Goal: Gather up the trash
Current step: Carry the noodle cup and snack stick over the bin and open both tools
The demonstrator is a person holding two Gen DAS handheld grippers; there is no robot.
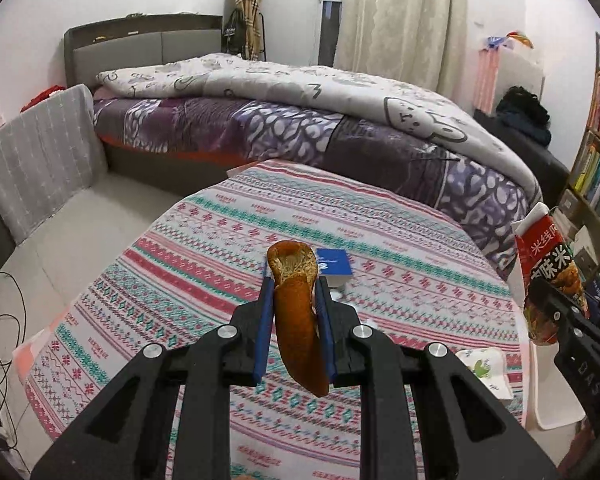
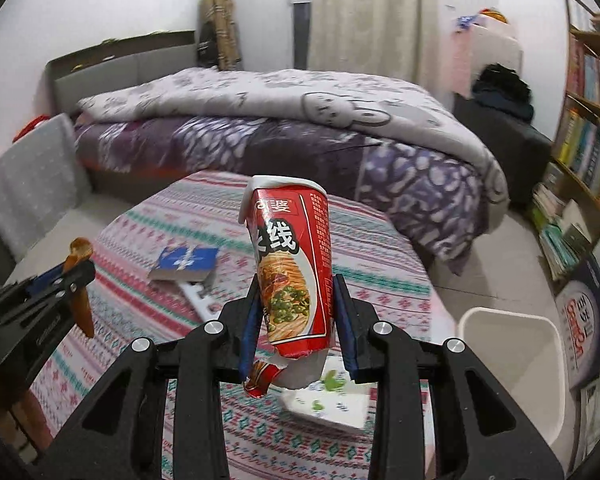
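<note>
My left gripper is shut on an orange-brown peel, held above the patterned tablecloth. The peel also shows in the right wrist view, at the left. My right gripper is shut on a red instant-noodle cup with a torn bottom, held upright above the table. That cup also shows at the right edge of the left wrist view. A white trash bin stands on the floor just right of the table.
A blue book lies mid-table and also shows in the left wrist view. A white paper with green print lies near the table's front right. A bed stands behind, a bookshelf at right, cables at left.
</note>
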